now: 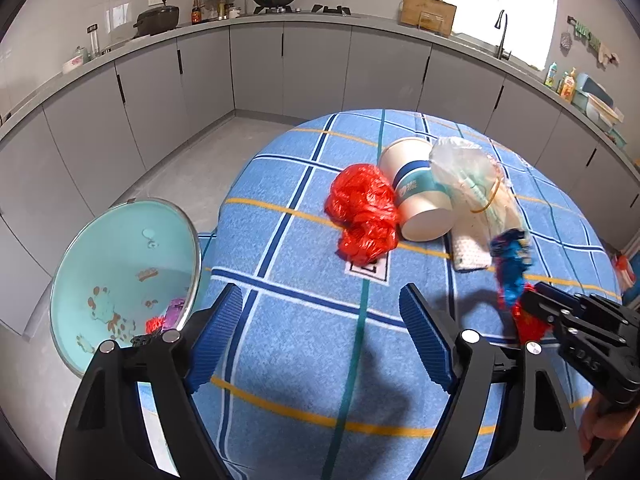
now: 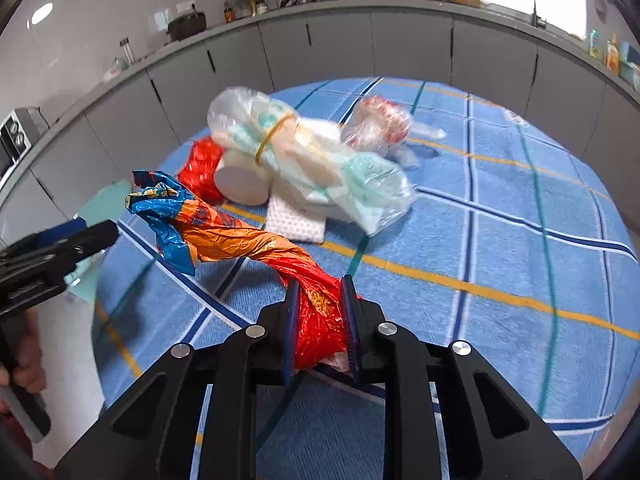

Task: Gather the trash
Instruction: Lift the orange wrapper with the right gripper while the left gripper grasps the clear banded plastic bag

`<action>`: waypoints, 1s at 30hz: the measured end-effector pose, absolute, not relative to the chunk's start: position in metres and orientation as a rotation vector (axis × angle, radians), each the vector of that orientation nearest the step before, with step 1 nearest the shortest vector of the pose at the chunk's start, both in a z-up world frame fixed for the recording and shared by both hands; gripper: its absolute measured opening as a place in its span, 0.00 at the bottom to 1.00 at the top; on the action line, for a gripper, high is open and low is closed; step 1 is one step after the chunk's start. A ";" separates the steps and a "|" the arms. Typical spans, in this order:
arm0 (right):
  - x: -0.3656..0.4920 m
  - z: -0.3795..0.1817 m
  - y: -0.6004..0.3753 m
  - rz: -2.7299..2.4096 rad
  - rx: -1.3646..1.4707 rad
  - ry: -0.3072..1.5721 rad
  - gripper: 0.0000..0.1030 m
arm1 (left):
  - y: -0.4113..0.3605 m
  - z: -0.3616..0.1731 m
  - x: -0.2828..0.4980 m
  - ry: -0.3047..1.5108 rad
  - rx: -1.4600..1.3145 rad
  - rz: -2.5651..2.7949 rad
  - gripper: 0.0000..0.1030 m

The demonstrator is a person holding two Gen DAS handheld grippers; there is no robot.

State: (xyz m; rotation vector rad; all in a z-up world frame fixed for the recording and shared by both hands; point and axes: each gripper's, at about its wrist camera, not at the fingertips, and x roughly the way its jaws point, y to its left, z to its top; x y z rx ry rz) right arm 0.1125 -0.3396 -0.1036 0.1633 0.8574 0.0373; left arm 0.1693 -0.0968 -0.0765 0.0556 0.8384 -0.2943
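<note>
Right hand-held gripper (image 2: 319,320) clenched on crumpled foil wrapper (image 2: 224,236), lifted above worktop (image 2: 500,240). Left hand-held gripper (image 1: 322,336) released, empty. Wrapper likely light, crinkly, slippery; pinch bunched end. Bin (image 1: 124,276) at left.

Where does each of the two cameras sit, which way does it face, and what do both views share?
Left wrist: rides the left gripper, open over the blue checked tablecloth, facing the kitchen counters; the teal bin sits left, the right gripper enters from the right.
Right wrist: rides the right gripper, shut on a twisted snack wrapper, facing the same counters; the left gripper and a hand show at left.
Shared: red bag, paper cup, rubber-banded clear bag.
</note>
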 end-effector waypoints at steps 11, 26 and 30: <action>0.100 -0.060 -0.405 -0.153 0.274 0.709 0.20 | -0.148 -0.060 0.175 0.806 0.062 -0.362 0.76; 0.157 -0.085 -0.496 -0.359 0.259 0.712 0.20 | -0.237 -0.058 0.208 0.832 -0.002 -0.315 0.76; 0.157 -0.090 -0.502 -0.346 0.278 0.720 0.21 | -0.256 -0.067 0.216 0.851 0.001 -0.278 0.73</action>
